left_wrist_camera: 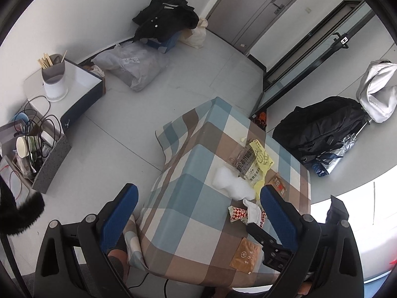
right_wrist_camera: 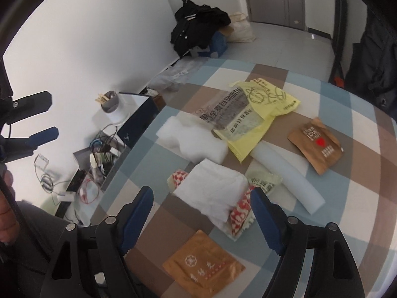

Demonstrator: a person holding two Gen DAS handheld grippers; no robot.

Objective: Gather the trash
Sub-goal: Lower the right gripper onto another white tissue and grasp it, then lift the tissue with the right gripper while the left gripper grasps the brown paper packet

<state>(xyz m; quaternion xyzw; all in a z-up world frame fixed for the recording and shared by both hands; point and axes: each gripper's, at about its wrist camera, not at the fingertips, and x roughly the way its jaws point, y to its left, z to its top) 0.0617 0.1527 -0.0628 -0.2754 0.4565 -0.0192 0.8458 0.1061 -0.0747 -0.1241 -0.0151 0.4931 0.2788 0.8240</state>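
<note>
Trash lies on a table under a checked cloth (right_wrist_camera: 347, 198). My right gripper (right_wrist_camera: 202, 208) hangs open just above a crumpled white napkin (right_wrist_camera: 213, 193) and a red-and-white checked wrapper (right_wrist_camera: 238, 213); its pads do not touch them. An orange packet (right_wrist_camera: 203, 265) lies nearer. Beyond are white foam (right_wrist_camera: 193, 139), a yellow bag (right_wrist_camera: 260, 114), a foam tube (right_wrist_camera: 287, 173) and a brown packet (right_wrist_camera: 315, 144). My left gripper (left_wrist_camera: 198, 206) is open and holds nothing, above the table's left edge, with the napkin (left_wrist_camera: 253, 211) beside its right pad.
On the floor left of the table stand a white utensil holder (left_wrist_camera: 54, 82), a dark box (left_wrist_camera: 82, 94) and a grey bin (left_wrist_camera: 47, 159) of cups and cables. Black clothes (left_wrist_camera: 166, 17) and a grey bag (left_wrist_camera: 134, 67) lie by the wall. A black backpack (left_wrist_camera: 320, 129) sits right.
</note>
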